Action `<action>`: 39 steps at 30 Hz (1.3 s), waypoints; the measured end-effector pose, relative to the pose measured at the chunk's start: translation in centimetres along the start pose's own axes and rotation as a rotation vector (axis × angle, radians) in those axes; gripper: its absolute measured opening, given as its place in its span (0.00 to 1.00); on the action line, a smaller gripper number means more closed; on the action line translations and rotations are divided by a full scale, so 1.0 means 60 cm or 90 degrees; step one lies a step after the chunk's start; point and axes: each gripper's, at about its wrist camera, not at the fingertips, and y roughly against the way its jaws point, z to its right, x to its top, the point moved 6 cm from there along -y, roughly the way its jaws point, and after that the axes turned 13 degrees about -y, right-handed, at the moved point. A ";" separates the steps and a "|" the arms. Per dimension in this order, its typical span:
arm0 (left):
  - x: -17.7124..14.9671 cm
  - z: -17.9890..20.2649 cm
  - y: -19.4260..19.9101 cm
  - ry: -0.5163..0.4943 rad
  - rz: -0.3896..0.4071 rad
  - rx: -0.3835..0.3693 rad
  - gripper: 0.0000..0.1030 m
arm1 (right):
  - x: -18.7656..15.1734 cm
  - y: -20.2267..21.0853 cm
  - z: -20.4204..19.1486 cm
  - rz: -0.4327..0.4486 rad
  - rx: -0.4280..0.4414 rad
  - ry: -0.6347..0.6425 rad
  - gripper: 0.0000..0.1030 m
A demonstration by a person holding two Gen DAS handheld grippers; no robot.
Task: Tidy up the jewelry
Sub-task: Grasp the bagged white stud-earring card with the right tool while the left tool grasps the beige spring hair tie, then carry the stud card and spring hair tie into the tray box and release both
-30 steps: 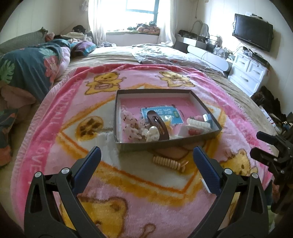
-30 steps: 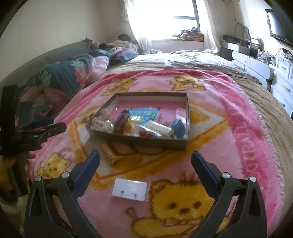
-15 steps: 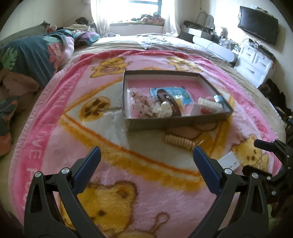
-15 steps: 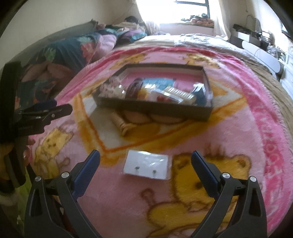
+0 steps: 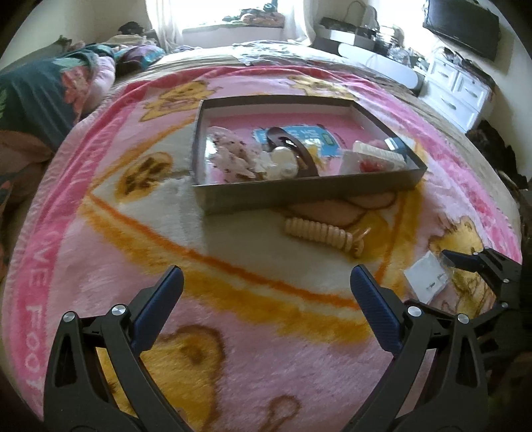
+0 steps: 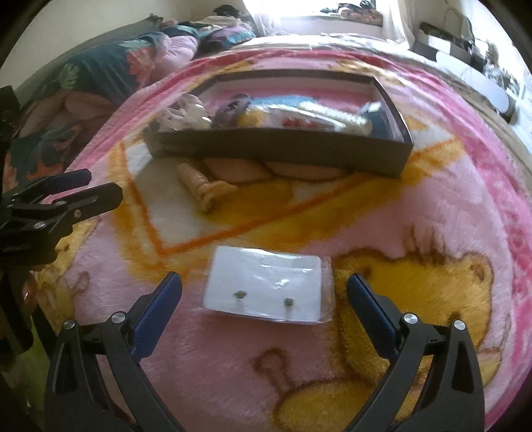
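A dark shallow box [image 5: 299, 194] [image 6: 276, 149] with a pink floor sits on the pink bear blanket and holds several hair clips, scrunchies and packets. A beige beaded bracelet [image 5: 321, 232] [image 6: 196, 184] lies on the blanket just in front of the box. A white earring card in a clear sleeve [image 6: 266, 289] [image 5: 425, 279] lies nearer. My right gripper [image 6: 264, 292] is open, its jaws on either side of the card, close above it. My left gripper [image 5: 266, 289] is open and empty, short of the bracelet.
The pink blanket [image 5: 99, 266] covers a bed. A floral duvet and pillows [image 5: 50, 89] are piled at the far left. A white dresser [image 5: 459, 89] and a wall TV [image 5: 462, 30] stand at the right. The right gripper shows at the left wrist view's right edge [image 5: 478, 266].
Both grippers have moved forward and down toward the blanket. The earring card now lies between the right gripper's jaws, and the bracelet is closer to the left gripper.
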 end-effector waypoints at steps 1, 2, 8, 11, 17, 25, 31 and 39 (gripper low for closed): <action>0.002 0.003 -0.004 -0.002 -0.001 -0.003 0.91 | 0.000 -0.001 0.002 0.001 0.001 -0.002 0.96; 0.005 0.008 -0.008 -0.005 -0.002 -0.007 0.91 | 0.000 -0.001 0.004 0.004 0.002 -0.001 0.96; 0.021 0.029 -0.030 -0.019 -0.008 -0.022 0.91 | -0.002 -0.004 0.004 0.009 0.002 0.014 0.94; 0.025 0.037 -0.039 -0.023 -0.011 -0.027 0.91 | -0.003 -0.005 0.006 0.010 -0.002 0.019 0.89; 0.028 0.048 -0.064 -0.020 -0.024 -0.050 0.91 | -0.002 -0.003 0.009 0.015 0.003 0.025 0.78; 0.031 0.057 -0.102 -0.010 -0.037 -0.079 0.91 | 0.001 0.010 0.021 0.017 0.013 0.030 0.74; 0.040 0.058 -0.120 -0.015 -0.030 -0.080 0.91 | 0.008 0.025 0.043 0.027 0.012 0.006 0.73; 0.051 0.066 -0.121 -0.024 -0.010 -0.095 0.63 | 0.020 0.041 0.067 0.038 0.009 -0.026 0.73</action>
